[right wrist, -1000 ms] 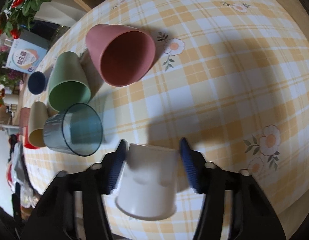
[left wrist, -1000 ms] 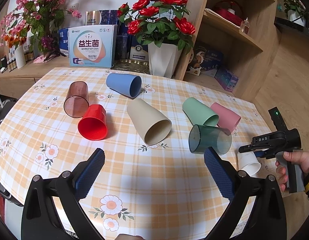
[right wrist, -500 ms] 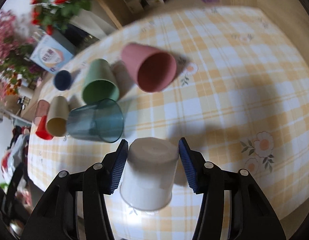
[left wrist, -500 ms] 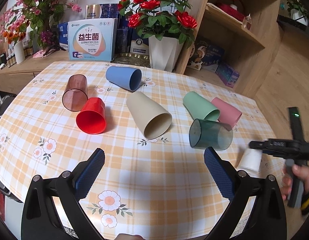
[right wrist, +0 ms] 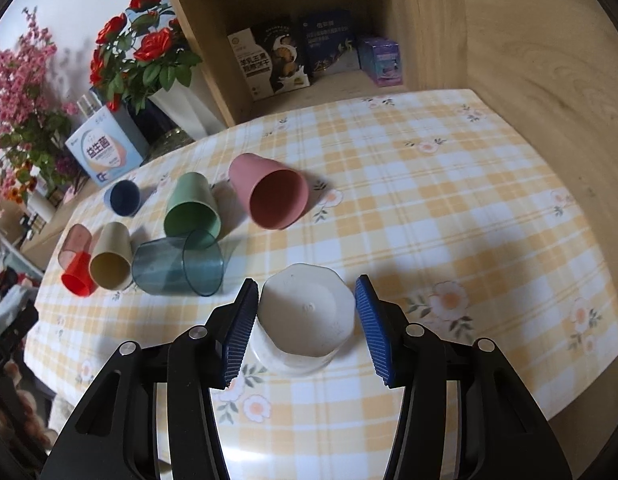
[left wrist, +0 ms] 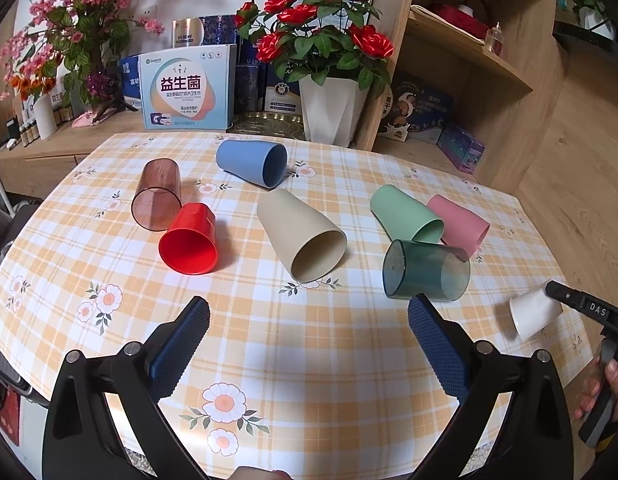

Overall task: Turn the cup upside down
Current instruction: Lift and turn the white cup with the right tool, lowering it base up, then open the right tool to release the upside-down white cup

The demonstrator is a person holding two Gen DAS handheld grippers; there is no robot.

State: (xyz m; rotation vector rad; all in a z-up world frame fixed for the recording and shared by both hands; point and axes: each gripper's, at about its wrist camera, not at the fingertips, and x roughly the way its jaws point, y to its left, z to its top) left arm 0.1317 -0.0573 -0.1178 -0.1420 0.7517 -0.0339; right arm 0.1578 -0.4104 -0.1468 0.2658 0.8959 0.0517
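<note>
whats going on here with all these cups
A person holds a gripper in each hand. The right gripper brackets a white cup that stands upside down, base up, on the checked tablecloth; its fingers look slightly apart from the cup. The left gripper hovers open and empty. Seven other cups, such as the pink cup, lie on their sides.

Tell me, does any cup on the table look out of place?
Seven cups lie tipped on their sides, from the red cup to the pink cup. Only the white cup stands upside down, between the right gripper's fingers. Nothing looks spilled or broken.
</note>
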